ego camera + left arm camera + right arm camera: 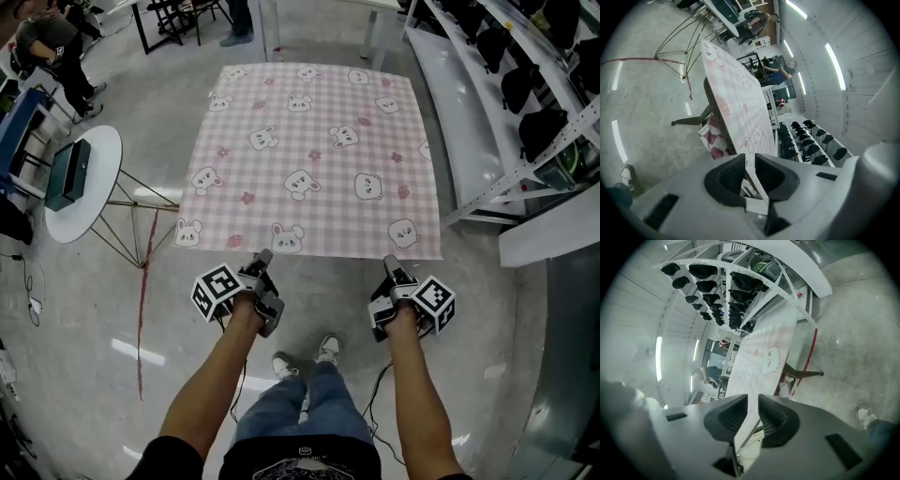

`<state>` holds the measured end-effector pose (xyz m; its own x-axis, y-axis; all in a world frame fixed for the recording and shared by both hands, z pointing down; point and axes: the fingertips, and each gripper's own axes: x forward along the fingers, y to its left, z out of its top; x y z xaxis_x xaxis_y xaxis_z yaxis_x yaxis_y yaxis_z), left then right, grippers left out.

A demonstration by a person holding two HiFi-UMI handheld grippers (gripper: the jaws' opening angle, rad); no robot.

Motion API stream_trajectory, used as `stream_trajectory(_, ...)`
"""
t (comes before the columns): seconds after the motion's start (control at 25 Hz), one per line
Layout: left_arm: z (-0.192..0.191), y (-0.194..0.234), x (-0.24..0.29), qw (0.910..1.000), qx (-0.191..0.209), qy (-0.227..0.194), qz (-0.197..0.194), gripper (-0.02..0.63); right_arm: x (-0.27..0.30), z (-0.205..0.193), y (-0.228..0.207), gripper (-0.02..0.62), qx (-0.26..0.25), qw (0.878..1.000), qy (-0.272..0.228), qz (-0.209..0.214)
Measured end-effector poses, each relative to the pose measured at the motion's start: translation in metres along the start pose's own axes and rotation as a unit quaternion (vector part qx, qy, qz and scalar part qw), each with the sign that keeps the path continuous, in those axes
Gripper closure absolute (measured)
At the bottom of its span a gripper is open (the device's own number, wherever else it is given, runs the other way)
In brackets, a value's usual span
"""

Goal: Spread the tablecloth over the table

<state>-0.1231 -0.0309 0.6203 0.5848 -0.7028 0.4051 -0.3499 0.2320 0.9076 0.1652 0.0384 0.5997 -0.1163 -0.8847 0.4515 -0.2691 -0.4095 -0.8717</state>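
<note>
While the pink checked tablecloth [309,159] lies flat ahead of both tongs and covers the whole desk top in the head view, its near hem sits right at the tips of the left tongs [263,258] and the right tongs [390,262]. A round stand [98,187] sits well out to the left of the left tongs. White racks [469,141] crowd close beyond the right tongs, near the cloth's right edge. The bare floor [112,319] behind the tongs leaves room to back away.

In the left gripper view the left tongs are released: the pads stand slightly apart with the hem threaded between them, not pinched. The desk's dark rim [711,99] shows under the cloth just ahead.

In the right gripper view the right tongs are likewise released, with the hem loose in the gap.

The likely trouble is the hem catching on a ribbed pad as the tongs pull clear, which would drag the cloth askew. Lifting one side before the other could also wrinkle the near edge.
</note>
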Motion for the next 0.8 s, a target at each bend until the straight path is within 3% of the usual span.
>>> stream_trajectory(0.24, 0.011, -0.056, -0.026, 0.999, 0.033, -0.005, -0.03, 0.545, -0.018, -0.004, 0.062, 0.525, -0.034, 0.999, 0.006, 0.031)
stream_trajectory(0.48, 0.036, -0.142, -0.052, 0.9881, 0.14, -0.018, -0.062, 0.551, -0.04, -0.001, 0.153, 0.529, -0.124, 0.989, 0.014, 0.075)
stream_trajectory(0.64, 0.046, -0.202, -0.068, 0.9685, 0.235, -0.018, -0.081, 0.56, -0.06, 0.011, 0.212, 0.543, -0.219, 0.971, 0.004, 0.095)
stream_trajectory(0.72, 0.047, -0.23, -0.074, 0.9517, 0.294, -0.009, -0.087, 0.561, -0.069, 0.017, 0.238, 0.551, -0.266, 0.959, -0.004, 0.102)
stream_trajectory(0.8, 0.049, -0.261, -0.08, 0.9284, 0.36, -0.006, -0.093, 0.565, -0.078, 0.022, 0.264, 0.556, -0.315, 0.943, -0.016, 0.104)
